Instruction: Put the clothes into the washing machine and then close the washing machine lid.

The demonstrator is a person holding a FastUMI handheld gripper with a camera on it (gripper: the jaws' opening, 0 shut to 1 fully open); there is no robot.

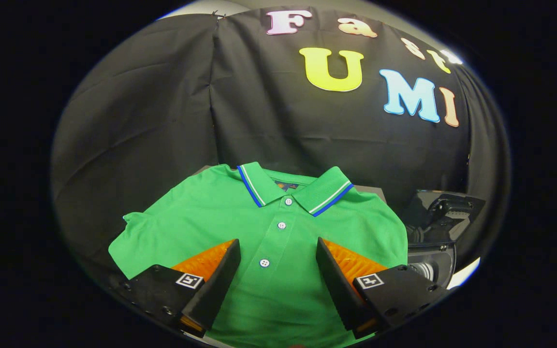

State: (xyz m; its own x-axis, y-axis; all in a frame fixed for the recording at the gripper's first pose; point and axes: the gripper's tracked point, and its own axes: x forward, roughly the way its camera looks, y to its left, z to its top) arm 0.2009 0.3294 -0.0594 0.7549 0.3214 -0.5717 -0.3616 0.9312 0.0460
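Note:
A green polo shirt (278,227) lies flat and spread out on a surface, collar away from me, its collar edged in white and blue. Its button placket runs straight down between my fingers. My gripper (277,246) hovers over the lower chest of the shirt, open wide, with one finger on each side of the placket and nothing pressed between them. To the right of the shirt, beside the right finger, a dark machine (440,227) with a raised lid part shows partly; I cannot see into it.
Black cloth walls stand close behind the shirt and on the left. A grey surface edge (370,189) shows behind the shirt's right shoulder. A bright strip of floor (464,273) appears at the lower right past the machine.

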